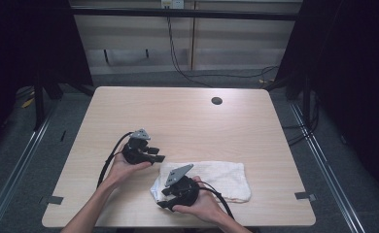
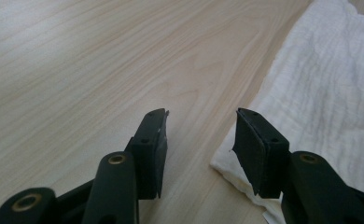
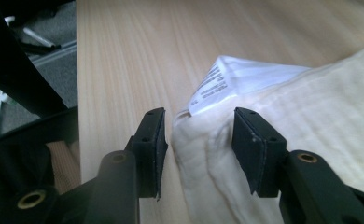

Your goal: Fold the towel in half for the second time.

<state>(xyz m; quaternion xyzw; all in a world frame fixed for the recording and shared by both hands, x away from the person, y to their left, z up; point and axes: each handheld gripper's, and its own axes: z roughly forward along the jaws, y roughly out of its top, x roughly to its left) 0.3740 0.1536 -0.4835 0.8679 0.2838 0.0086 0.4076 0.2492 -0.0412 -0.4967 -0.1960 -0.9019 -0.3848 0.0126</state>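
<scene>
A white folded towel (image 1: 221,177) lies near the front edge of the wooden table (image 1: 178,111). My left gripper (image 1: 158,155) sits at the towel's upper-left corner. In the left gripper view its jaws (image 2: 201,114) stand open over bare wood, and the right jaw rests above the towel's edge (image 2: 320,84). My right gripper (image 1: 162,199) is at the towel's lower-left corner. In the right gripper view its jaws (image 3: 199,112) stand open around the bunched corner of the towel (image 3: 311,107), where a white care label (image 3: 227,79) sticks out. The pads do not press on the cloth.
A dark round hole (image 1: 216,101) is set in the table's far right part. Black cables (image 1: 178,63) run over the floor behind the table. The table's front-left edge (image 3: 77,93) shows close to my right gripper.
</scene>
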